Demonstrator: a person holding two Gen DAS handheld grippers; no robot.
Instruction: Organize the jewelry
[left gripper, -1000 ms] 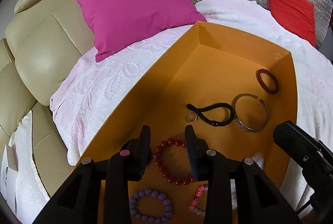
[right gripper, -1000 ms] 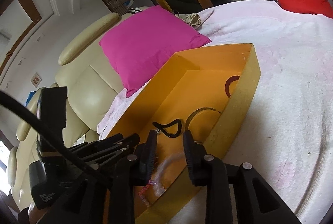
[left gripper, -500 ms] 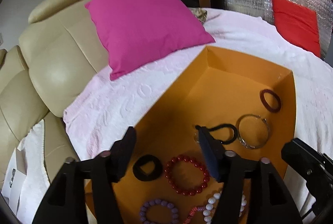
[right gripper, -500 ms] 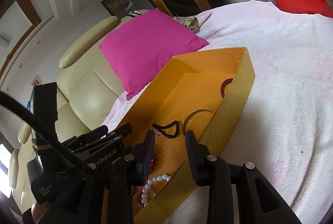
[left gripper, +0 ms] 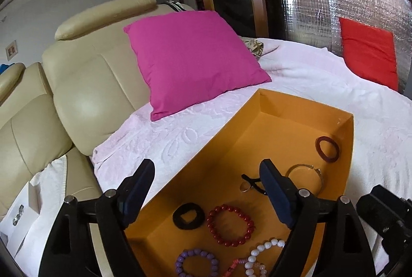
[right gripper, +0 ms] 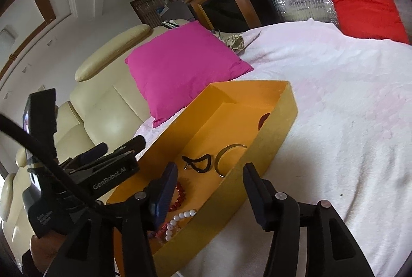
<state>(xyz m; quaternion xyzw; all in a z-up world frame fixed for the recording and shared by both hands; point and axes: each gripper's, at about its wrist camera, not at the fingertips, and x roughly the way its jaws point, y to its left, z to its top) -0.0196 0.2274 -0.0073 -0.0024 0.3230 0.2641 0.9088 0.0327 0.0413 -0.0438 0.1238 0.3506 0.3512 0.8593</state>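
Note:
An orange box (left gripper: 283, 127) lies on the white bedspread and holds jewelry: a black hair tie (left gripper: 188, 215), a red bead bracelet (left gripper: 230, 225), a purple bead bracelet (left gripper: 197, 265), a white pearl bracelet (left gripper: 262, 255), a black cord (left gripper: 253, 183), a metal bangle (left gripper: 307, 177) and a dark red bangle (left gripper: 327, 149). My left gripper (left gripper: 206, 189) is open and empty above the box's near end. My right gripper (right gripper: 209, 189) is open and empty above the box's right wall (right gripper: 260, 158). The red beads (right gripper: 179, 195) and pearls (right gripper: 177, 221) show there too.
A magenta pillow (left gripper: 190, 60) leans on the beige leather headboard (left gripper: 85, 86) behind the box. A red pillow (left gripper: 368, 55) lies at the far right. White bedspread (right gripper: 334, 122) stretches right of the box.
Both grippers opened wide and lifted back from the box. A black hair tie now lies on the box floor at left, and a white pearl bracelet lies at the near end.

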